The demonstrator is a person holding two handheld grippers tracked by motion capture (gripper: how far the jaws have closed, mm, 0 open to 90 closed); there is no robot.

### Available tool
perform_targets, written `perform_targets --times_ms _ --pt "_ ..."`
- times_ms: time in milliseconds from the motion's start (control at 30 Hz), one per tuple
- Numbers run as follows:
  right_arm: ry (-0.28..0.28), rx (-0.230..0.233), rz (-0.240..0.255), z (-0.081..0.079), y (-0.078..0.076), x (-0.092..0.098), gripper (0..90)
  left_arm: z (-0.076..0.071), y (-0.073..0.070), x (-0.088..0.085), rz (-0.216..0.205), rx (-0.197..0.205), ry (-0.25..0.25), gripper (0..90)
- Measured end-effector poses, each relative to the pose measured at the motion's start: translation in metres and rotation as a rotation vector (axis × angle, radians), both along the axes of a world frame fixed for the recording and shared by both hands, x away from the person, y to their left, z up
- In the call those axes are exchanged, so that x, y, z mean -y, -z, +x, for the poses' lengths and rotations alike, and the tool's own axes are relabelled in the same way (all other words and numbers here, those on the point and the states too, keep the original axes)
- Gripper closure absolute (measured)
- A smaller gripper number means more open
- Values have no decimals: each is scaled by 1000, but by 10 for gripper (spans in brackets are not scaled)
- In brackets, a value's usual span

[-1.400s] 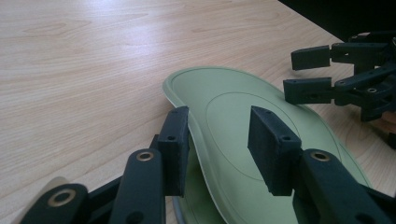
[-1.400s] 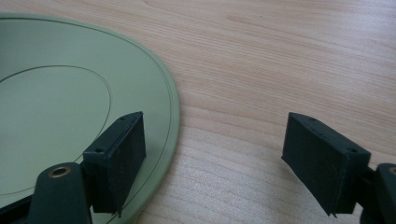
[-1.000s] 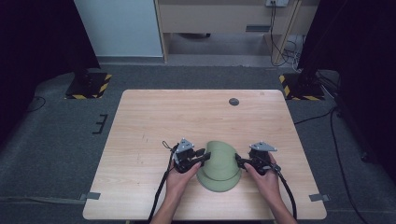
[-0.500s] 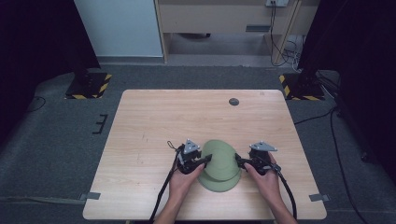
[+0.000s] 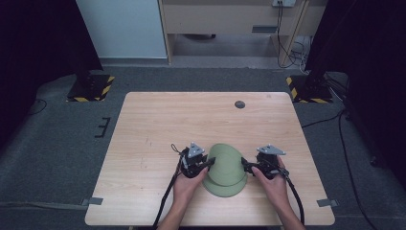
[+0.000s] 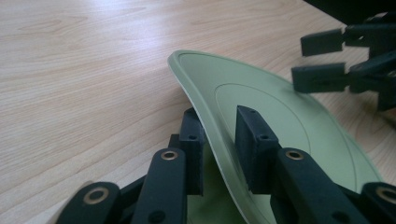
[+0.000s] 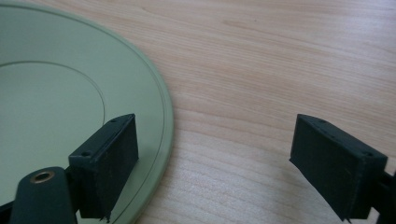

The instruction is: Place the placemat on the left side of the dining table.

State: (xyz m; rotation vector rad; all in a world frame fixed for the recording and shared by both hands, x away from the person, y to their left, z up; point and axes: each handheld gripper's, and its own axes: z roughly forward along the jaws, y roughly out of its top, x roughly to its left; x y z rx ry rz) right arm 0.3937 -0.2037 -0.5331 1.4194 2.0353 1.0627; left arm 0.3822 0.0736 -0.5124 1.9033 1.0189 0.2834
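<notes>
Left gripper (image 6: 219, 154) clamps green plate (image 5: 226, 167) rim, left edge tilted up.

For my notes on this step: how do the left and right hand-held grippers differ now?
The left hand-held gripper pinches the green plate rim; the right hand-held gripper stands open, its jaws having just opened. The left lifts its side of the plate; the right grips nothing. Both have black jaws.

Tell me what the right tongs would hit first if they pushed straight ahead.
Likely the green plate: the right tongs, now open after just widening, point at its rim with one pad already over it.
</notes>
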Motion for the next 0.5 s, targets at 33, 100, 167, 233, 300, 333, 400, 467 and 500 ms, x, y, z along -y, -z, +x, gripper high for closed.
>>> perform_targets --times_ms 33,100,167,233,300,333,400,467,500 --pt "0 4 -2 0 -2 2 146 0 0 0 1 0 1 729" --pt "5 6 -4 0 -5 5 135 0 -1 0 -2 2 2 734" --pt "17 -4 -12 -1 -8 11 124 0 -3 0 7 6 3 742" --pt "18 -8 -14 -1 -9 14 119 0 -3 1 12 9 4 745" --pt "20 -11 -20 -3 -11 17 117 1 -3 1 10 8 1 745" --pt "19 -14 -31 -5 -12 21 113 1 -3 0 9 0 -4 744" --pt "19 -21 -36 -7 -13 25 107 2 -2 0 12 -1 -7 744" --pt "19 -23 -36 -8 -13 27 107 3 -2 -1 14 -4 -8 744" --pt "22 -29 -32 -8 -14 30 105 3 -2 -1 13 -7 -8 744"
